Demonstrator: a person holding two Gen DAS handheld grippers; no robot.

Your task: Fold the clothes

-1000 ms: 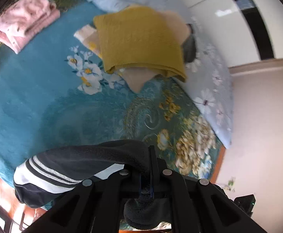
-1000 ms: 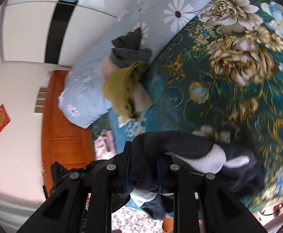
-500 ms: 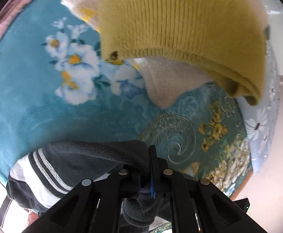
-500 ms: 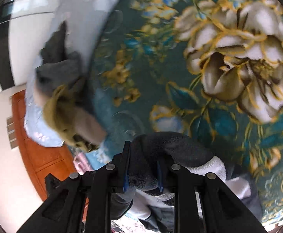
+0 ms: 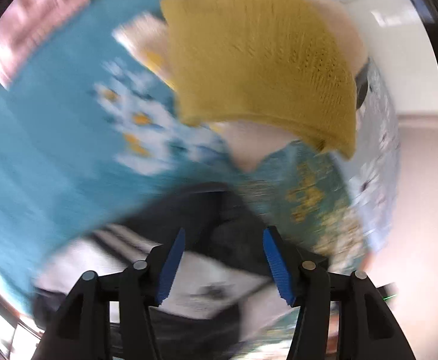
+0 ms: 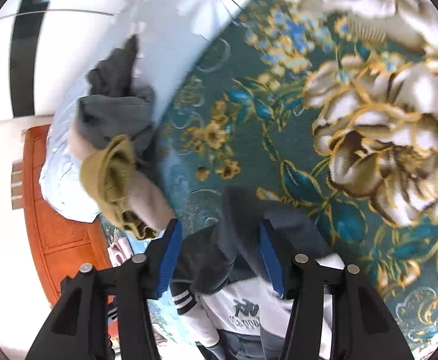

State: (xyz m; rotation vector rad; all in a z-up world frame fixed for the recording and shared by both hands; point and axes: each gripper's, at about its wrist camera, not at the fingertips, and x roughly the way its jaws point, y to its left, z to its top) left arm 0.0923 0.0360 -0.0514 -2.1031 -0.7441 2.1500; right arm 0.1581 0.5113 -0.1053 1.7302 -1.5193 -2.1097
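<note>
Left gripper (image 5: 223,265) had its fingers (image 5: 171,262) spread, holding nothing. Right gripper (image 6: 217,259) likewise, blue pads apart and empty. The dark grey-and-white jacket (image 6: 249,297) lay bunched on the floral bedspread (image 6: 279,138) under both grippers, between the fingers but not pinched. Folded mustard sweater (image 5: 258,60) sat on beige fabric further up the bed, near the pale blue pillow (image 6: 171,30). Left view heavily blurred.

A big bed blanket (image 6: 249,138), blue-green with gold and white flowers, fills most of the room. Beside the blanket lies a pale blue quilt (image 6: 171,30) with daisies. Past the quilt stands a white wall (image 6: 69,30). An orange wooden board (image 6: 57,216) stands near the quilt.
</note>
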